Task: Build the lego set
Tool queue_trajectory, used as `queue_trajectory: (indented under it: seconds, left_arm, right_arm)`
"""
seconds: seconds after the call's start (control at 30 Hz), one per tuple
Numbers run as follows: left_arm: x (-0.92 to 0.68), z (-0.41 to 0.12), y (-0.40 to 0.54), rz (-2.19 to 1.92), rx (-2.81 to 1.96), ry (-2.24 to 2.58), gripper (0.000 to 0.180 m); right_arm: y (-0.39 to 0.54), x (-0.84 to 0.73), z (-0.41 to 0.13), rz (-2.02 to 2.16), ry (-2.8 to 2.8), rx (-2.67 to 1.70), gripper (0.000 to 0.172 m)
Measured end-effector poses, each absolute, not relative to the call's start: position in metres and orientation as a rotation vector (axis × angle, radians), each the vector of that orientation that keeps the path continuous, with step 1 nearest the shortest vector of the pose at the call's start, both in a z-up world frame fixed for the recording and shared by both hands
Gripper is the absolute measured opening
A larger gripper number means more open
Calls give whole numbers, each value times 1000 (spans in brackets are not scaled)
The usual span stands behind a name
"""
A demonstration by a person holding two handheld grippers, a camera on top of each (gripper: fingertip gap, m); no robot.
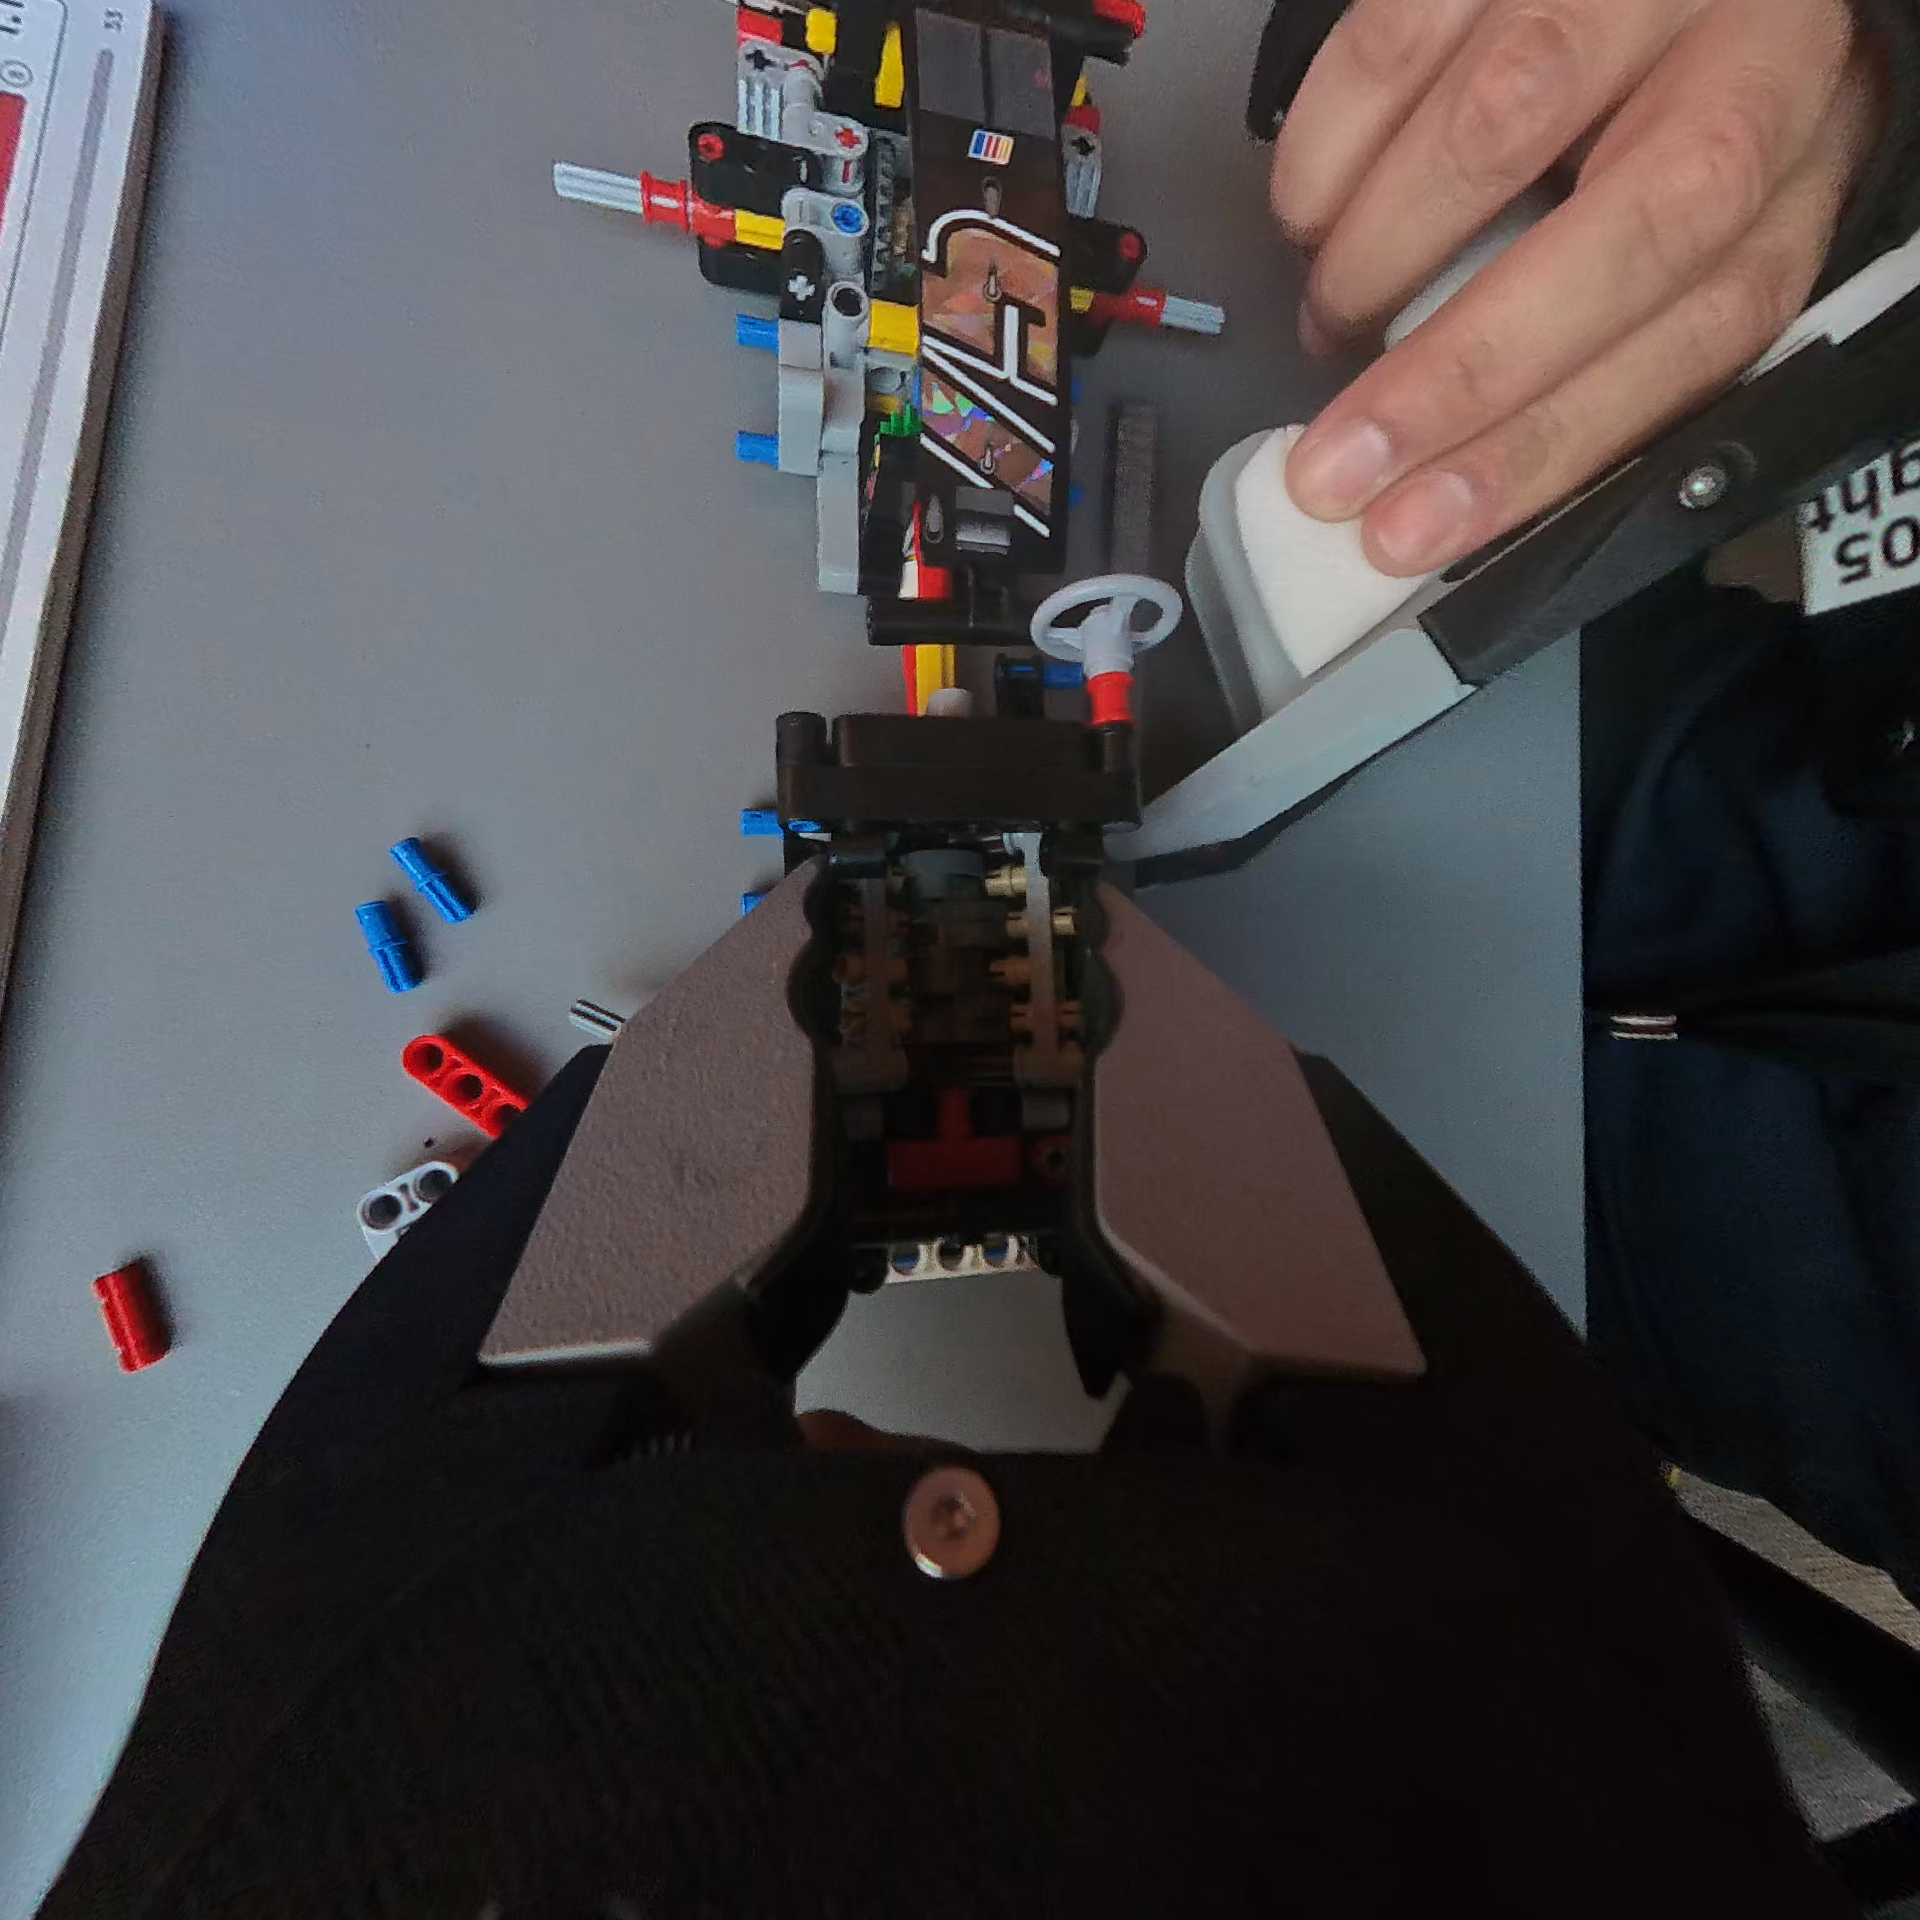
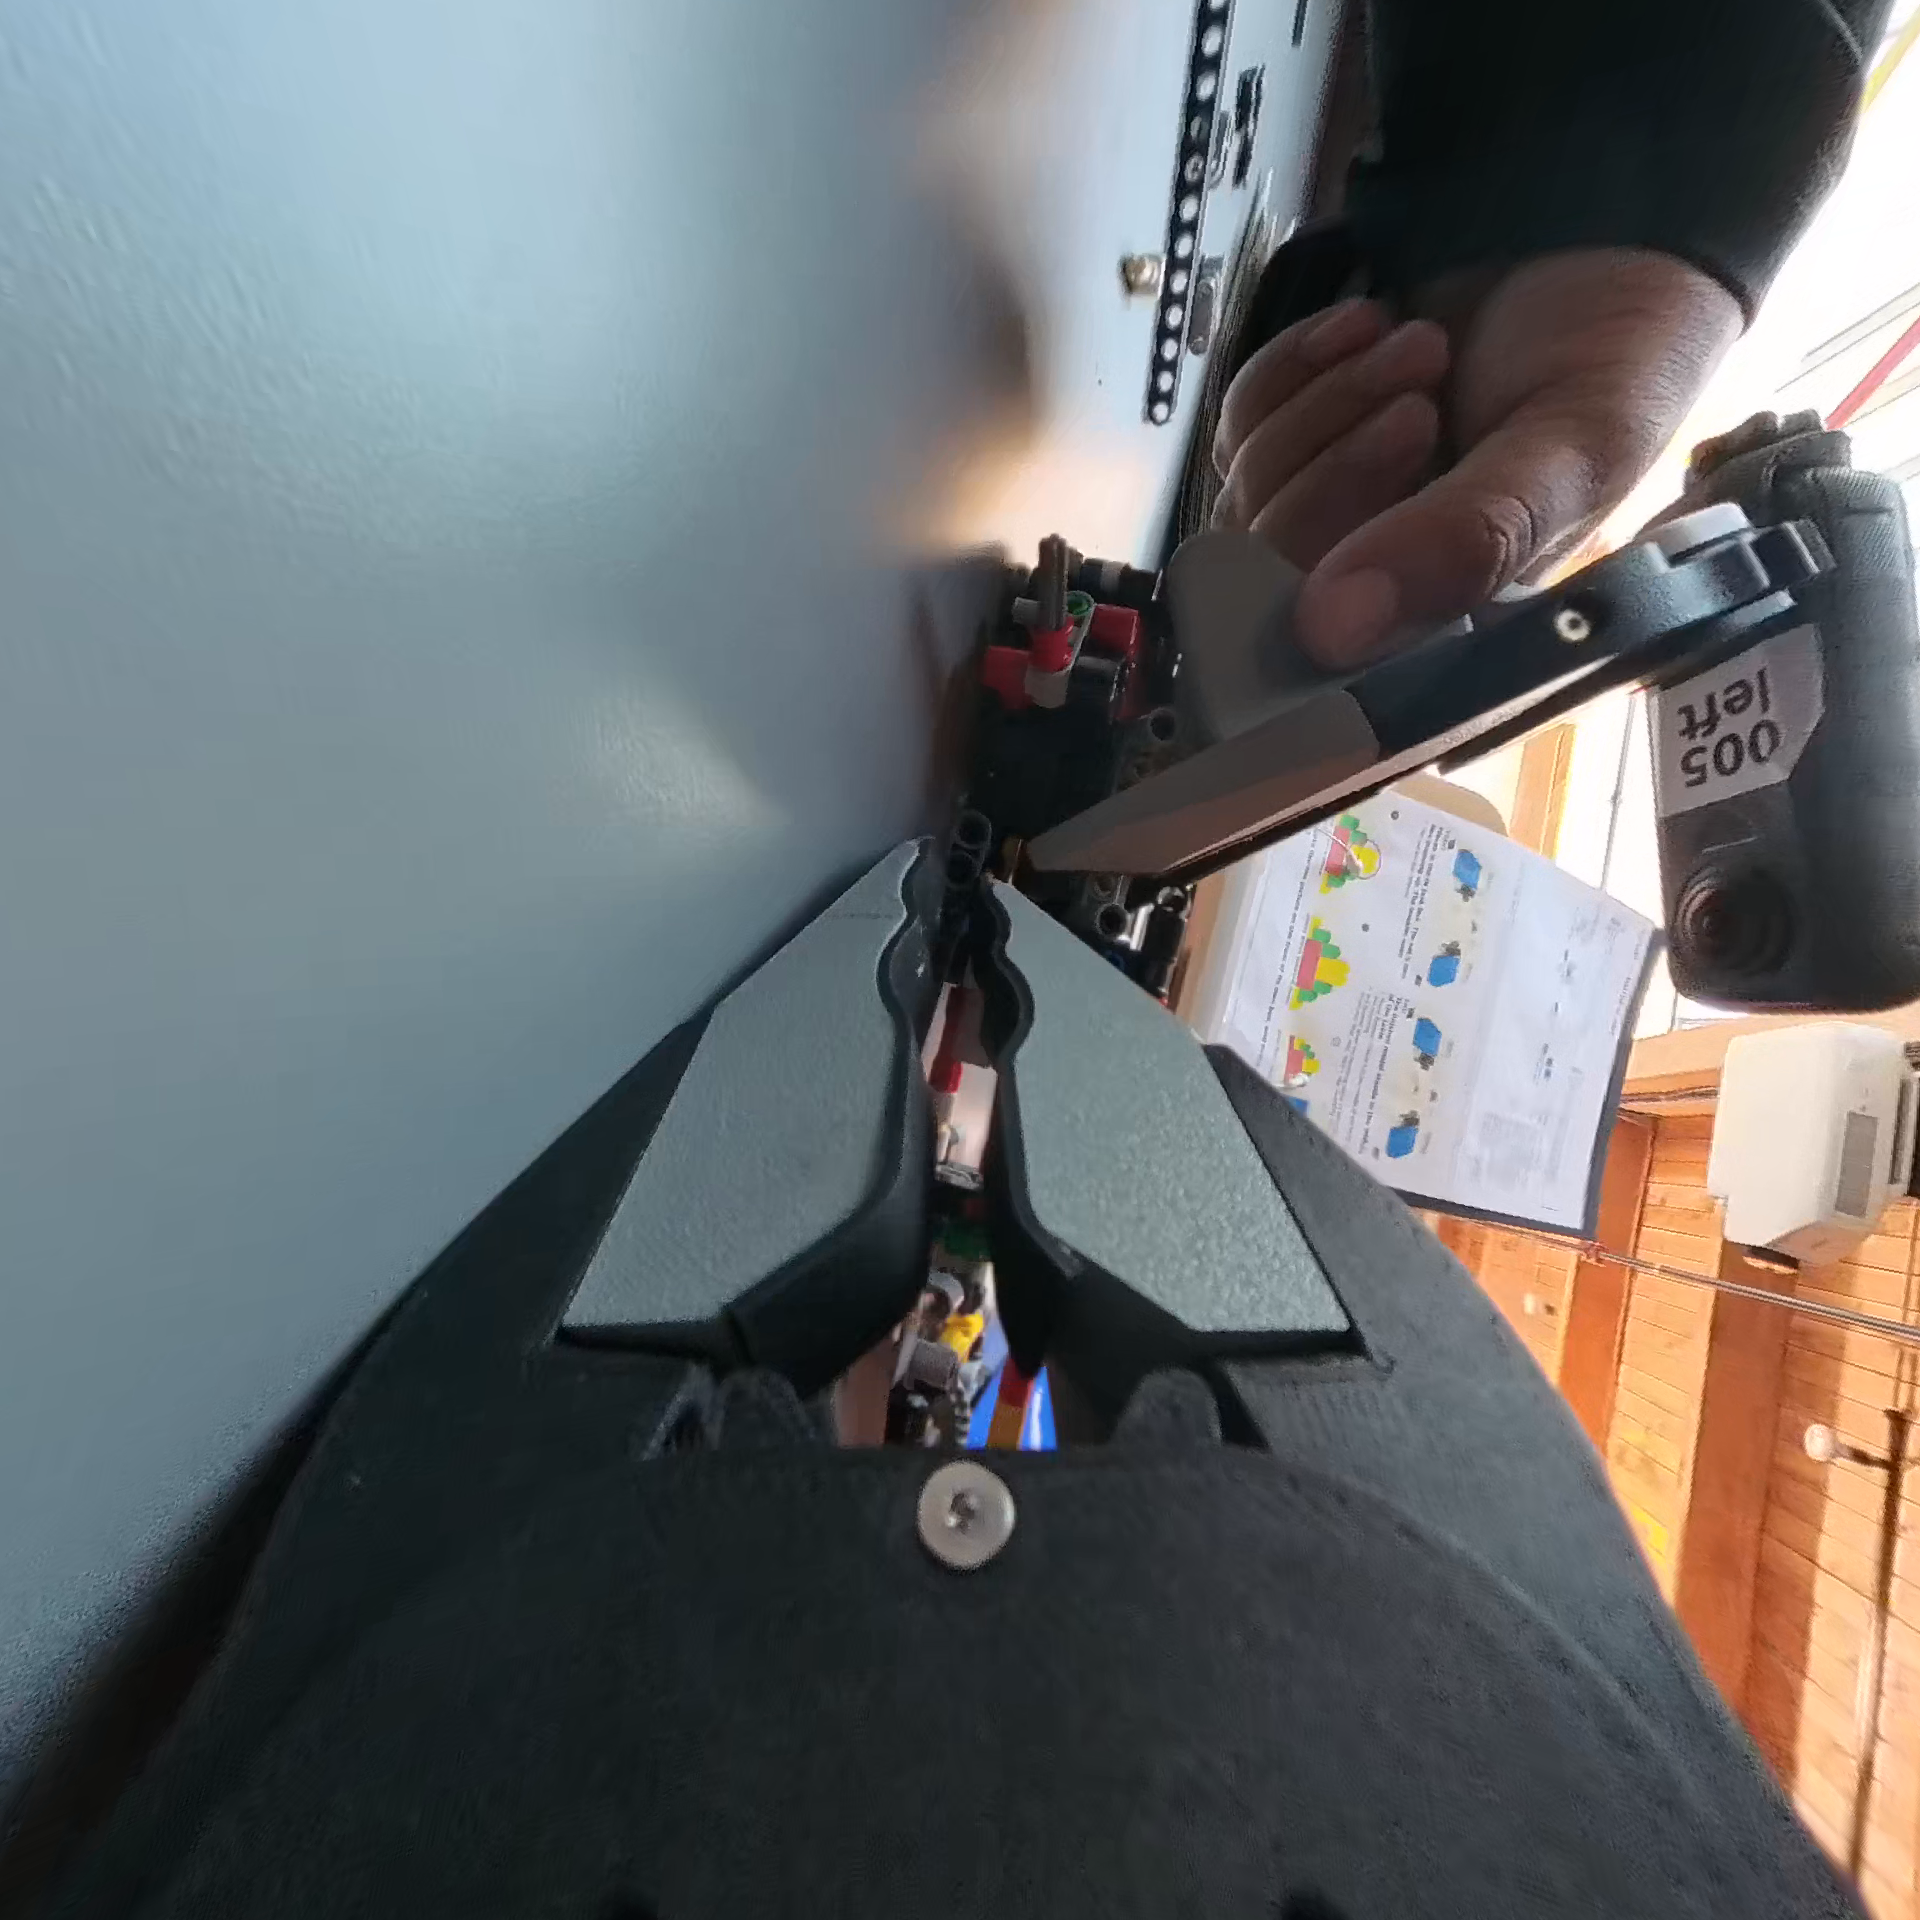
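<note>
In the left wrist view my left gripper (image 1: 956, 904) is shut on the rear engine section of a toy brick car chassis (image 1: 961, 997). Both pads press on its black sides. The chassis runs away from me, with a black patterned panel (image 1: 987, 343) and a light grey steering wheel (image 1: 1107, 613). A finger of my right gripper (image 1: 1299, 758) reaches in from the right to the chassis's black cross frame (image 1: 956, 769). In the right wrist view my right gripper (image 2: 971, 883) is shut on a thin black holed beam (image 2: 971, 836) at the edge of the chassis. A finger of the left gripper (image 2: 1247, 790) lies just beside it.
Loose parts lie on the grey table (image 1: 364, 571) to the left: two blue pins (image 1: 431, 878), a red beam (image 1: 462, 1086), a grey connector (image 1: 405, 1195), a red pin (image 1: 132, 1314). A booklet (image 1: 62, 312) lies at the far left. A long black holed beam (image 2: 1184, 208) and an instruction sheet (image 2: 1455, 1018) show in the right wrist view.
</note>
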State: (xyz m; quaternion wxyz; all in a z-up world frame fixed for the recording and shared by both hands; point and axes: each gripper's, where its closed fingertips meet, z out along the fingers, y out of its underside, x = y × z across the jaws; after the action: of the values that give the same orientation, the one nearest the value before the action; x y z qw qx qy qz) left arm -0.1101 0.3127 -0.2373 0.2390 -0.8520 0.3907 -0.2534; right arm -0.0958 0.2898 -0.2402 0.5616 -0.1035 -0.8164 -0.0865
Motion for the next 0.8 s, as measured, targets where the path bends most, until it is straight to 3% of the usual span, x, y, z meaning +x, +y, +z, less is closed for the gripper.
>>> queue_trajectory:
  seconds: [0.1, 0.2, 0.4, 0.43, 0.47, 0.5, 0.6, 0.8]
  left_arm:
    - [-111, -237, 320, -698, -2349, 1039, 44]
    - [-109, -237, 325, -696, -2344, 1004, 44]
    - [-106, -237, 320, -632, -2338, 977, 44]
    - [-105, -237, 320, -623, -2342, 969, 45]
    - [-104, -237, 320, -611, -2347, 963, 45]
    - [-103, -237, 320, -599, -2352, 950, 44]
    - [-98, -237, 316, -569, -2350, 897, 45]
    - [-92, -237, 307, -561, -2330, 889, 45]
  right_arm:
    - [299, -95, -241, -225, -1929, -284, 4]
    - [302, -93, -241, -141, -1899, -598, 6]
    - [294, -61, -224, 281, -1747, -1211, 26]
    - [292, -54, -223, 394, -1723, -1326, 22]
    - [287, -49, -224, 524, -1731, -1435, 6]
    - [284, -44, -226, 633, -1724, -1557, 0]
    - [274, -39, -229, 955, -1594, -1876, 0]
    - [288, -52, -248, 907, -1370, -2064, 0]
